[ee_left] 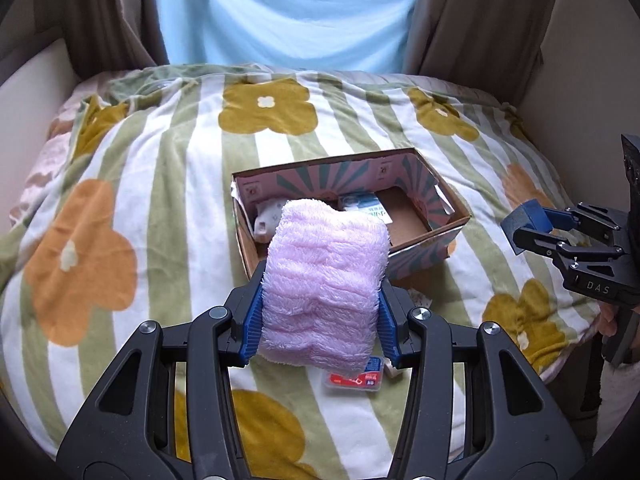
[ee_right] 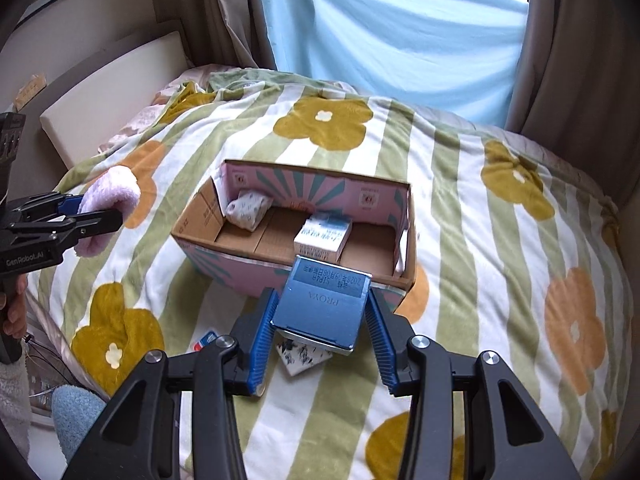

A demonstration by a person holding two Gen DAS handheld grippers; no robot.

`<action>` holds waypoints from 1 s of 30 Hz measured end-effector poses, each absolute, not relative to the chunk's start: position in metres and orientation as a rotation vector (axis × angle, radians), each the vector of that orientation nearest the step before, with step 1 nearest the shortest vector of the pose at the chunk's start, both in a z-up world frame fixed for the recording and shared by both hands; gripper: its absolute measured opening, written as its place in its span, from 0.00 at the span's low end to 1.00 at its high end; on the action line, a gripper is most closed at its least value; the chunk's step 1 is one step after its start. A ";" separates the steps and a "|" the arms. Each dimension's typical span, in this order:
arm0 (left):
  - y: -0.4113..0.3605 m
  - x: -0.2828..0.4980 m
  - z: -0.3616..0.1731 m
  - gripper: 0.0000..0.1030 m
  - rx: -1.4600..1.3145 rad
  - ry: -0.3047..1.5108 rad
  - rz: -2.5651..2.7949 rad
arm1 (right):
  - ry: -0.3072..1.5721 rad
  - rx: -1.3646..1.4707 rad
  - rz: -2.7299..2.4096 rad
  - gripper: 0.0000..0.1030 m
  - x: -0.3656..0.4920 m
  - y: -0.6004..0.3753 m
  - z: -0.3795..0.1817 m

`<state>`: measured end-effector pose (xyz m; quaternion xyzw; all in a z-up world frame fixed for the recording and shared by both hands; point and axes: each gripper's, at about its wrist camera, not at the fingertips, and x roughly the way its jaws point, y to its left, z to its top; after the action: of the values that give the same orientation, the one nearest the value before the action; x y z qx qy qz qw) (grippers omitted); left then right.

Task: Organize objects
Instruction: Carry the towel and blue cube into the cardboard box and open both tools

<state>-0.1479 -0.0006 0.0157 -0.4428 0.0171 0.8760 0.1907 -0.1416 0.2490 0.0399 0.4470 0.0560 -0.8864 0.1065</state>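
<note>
An open cardboard box (ee_left: 448, 222) (ee_right: 396, 280) with a pink and teal lining sits on the flowered blanket. Inside it lie a white patterned packet (ee_right: 248, 206) and a white and blue carton (ee_right: 322, 236). My left gripper (ee_left: 320, 316) is shut on a folded pink fluffy towel (ee_left: 326, 280) and holds it just in front of the box; it also shows in the right wrist view (ee_right: 110, 204). My right gripper (ee_right: 320, 320) is shut on a blue PROYA box (ee_right: 324, 304), held at the box's near wall; it shows at the right in the left wrist view (ee_left: 528, 224).
A small red and blue plastic case (ee_left: 354, 380) lies on the blanket (ee_left: 160, 200) under the towel. A white patterned packet (ee_right: 302, 356) lies beneath the blue box. Curtains (ee_left: 460, 20) and a light blue sheet hang behind the bed. A cream headboard (ee_right: 112, 92) is at the left.
</note>
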 end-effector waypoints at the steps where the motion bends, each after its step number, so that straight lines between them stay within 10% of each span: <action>1: 0.000 -0.155 0.017 0.42 -1.253 0.046 2.453 | 0.154 1.318 -2.602 0.40 -0.147 0.250 0.043; 30: 0.058 -0.321 -0.101 0.42 -1.585 0.050 2.223 | 0.114 1.600 -2.456 0.39 -0.303 0.248 -0.041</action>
<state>-0.3213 0.0578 -0.1011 -0.5682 0.0179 0.7970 0.2038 -0.3029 0.2483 -0.0407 0.5426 0.0388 -0.8326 0.1039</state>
